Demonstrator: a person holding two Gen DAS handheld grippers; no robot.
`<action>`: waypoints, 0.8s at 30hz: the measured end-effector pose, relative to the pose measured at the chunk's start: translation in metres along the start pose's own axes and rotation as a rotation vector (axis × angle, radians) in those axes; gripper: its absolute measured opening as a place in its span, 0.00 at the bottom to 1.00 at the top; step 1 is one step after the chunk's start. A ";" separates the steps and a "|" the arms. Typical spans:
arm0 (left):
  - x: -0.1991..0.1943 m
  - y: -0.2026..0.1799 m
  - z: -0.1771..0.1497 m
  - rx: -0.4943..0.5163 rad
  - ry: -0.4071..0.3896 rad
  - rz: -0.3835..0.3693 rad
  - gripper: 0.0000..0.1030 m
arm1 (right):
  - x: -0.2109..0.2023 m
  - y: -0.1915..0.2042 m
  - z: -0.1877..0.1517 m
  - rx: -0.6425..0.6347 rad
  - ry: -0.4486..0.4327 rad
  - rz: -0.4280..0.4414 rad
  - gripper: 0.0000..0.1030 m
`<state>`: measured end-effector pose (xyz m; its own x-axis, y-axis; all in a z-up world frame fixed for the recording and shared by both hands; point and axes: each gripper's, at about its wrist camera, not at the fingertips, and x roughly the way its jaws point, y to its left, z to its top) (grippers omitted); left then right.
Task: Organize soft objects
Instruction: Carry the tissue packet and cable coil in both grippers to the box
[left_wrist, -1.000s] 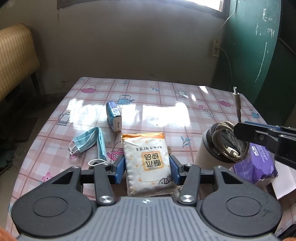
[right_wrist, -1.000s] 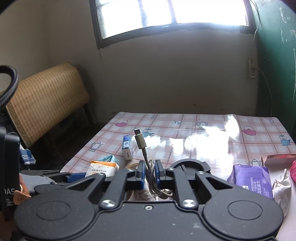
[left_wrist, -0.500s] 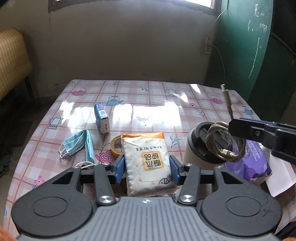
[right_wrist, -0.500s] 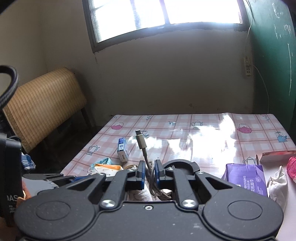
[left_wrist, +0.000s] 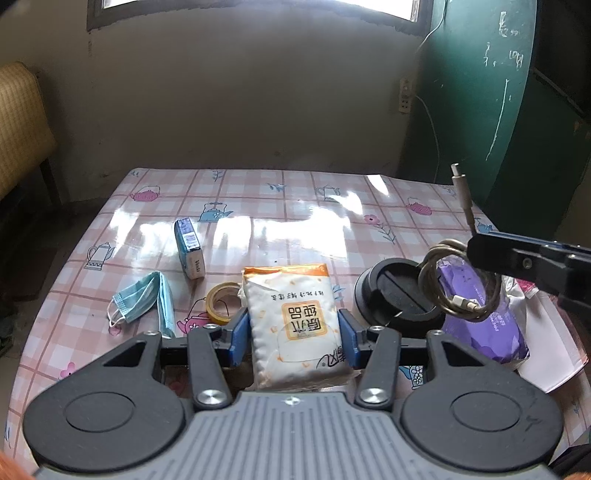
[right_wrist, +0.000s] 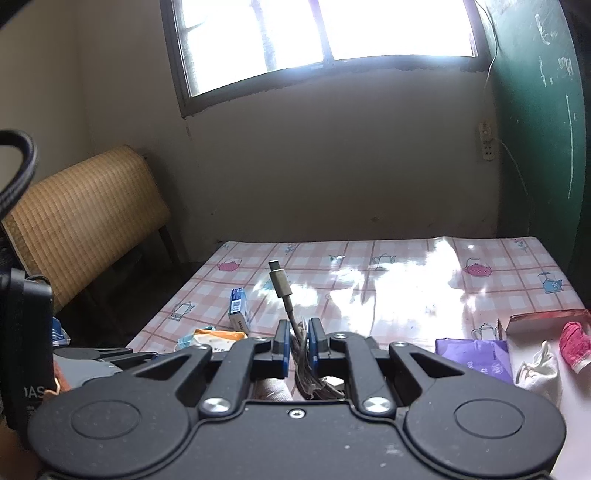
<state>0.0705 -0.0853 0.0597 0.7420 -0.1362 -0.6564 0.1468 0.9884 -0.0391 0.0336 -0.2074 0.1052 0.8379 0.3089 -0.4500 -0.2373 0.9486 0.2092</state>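
Observation:
My left gripper (left_wrist: 293, 334) is shut on a white and orange tissue pack (left_wrist: 295, 321) and holds it above the near part of the table. My right gripper (right_wrist: 298, 341) is shut on a coiled charging cable (right_wrist: 282, 291), whose plug sticks up; the coil (left_wrist: 456, 284) also shows in the left wrist view, above a black-lidded cup (left_wrist: 397, 295). A purple tissue pack (left_wrist: 484, 317) lies to the right, also in the right wrist view (right_wrist: 474, 356). A blue face mask (left_wrist: 147, 299) lies at the left.
A pink checked tablecloth (left_wrist: 295, 206) covers the table. On it lie a blue box (left_wrist: 189, 247), a yellow tape roll (left_wrist: 221, 308), white cloth (right_wrist: 539, 369), a red item (right_wrist: 574, 343) and a red box (right_wrist: 543, 319). A woven chair (right_wrist: 81, 214) stands left of the table.
Both grippers have risen and drawn back with their loads, so more of the table shows. The tape roll has come into view behind the tissue pack.

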 end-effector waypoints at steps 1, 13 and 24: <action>0.000 -0.001 0.001 0.003 -0.003 -0.001 0.50 | -0.001 -0.001 0.001 0.001 -0.003 -0.004 0.13; 0.004 -0.018 0.023 0.018 -0.019 -0.017 0.50 | -0.008 -0.021 0.012 -0.007 -0.029 -0.047 0.13; 0.015 -0.042 0.029 0.042 -0.008 -0.058 0.50 | -0.019 -0.051 0.016 0.016 -0.047 -0.100 0.13</action>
<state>0.0945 -0.1304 0.0738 0.7368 -0.1937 -0.6478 0.2169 0.9752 -0.0449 0.0378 -0.2628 0.1173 0.8794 0.2091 -0.4277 -0.1440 0.9731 0.1796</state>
